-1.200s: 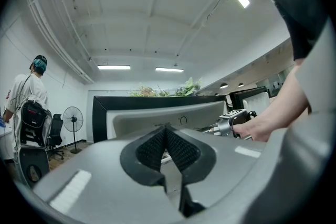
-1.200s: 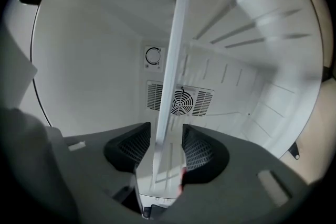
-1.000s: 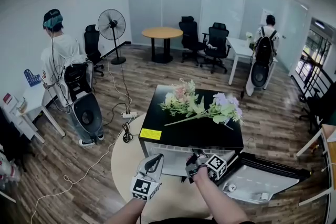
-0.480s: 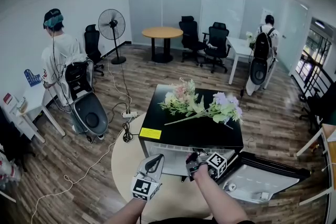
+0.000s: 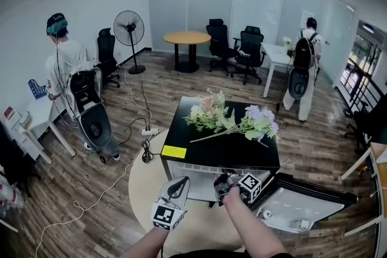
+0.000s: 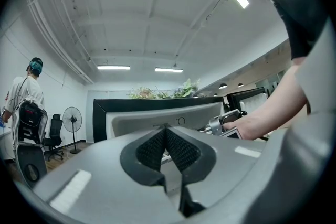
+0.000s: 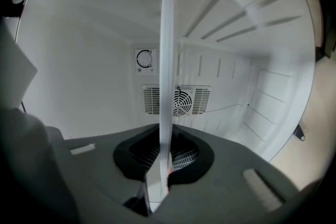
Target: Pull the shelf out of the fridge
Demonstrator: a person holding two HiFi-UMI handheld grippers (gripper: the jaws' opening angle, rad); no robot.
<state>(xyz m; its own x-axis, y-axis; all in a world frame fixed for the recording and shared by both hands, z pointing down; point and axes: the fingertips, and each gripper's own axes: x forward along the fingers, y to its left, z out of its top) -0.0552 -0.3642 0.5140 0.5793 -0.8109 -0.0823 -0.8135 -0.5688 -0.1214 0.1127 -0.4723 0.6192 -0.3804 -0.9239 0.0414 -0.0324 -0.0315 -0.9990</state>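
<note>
Hidden or unclear items:
- In the head view, the fingertips of the right gripper sit inside the fridge opening, under its black top. A hand and the marker cube cover them, so its jaws cannot be read there.
- In the head view, the shelf cannot be told apart from the white interior.
- In the right gripper view, the shelf shows edge-on as a thin pale strip. The upper picture border cuts off its far end, and how it sits on the side-wall ribs cannot be made out.
- In the left gripper view, the person's forearm covers most of the fridge opening.

Current state:
- The fridge stands toward the far right edge of the round worktop, with flowers lying on top and its door swung open to the right.
- The shelf is inside the cavity, in front of the rear fan grille. Its front edge is clamped between the pads of the right gripper.
- The left gripper has its jaws together with nothing between them. It hangs over the worktop's near edge, facing the fridge front.

Change from the earlier frames:
- The right gripper jaws have just been closing onto the shelf edge.
- Both grippers sit at the same spots in the head view.
- The person at the left wall has shifted slightly further left.
- The person with the backpack at the far desk has stepped right
</note>
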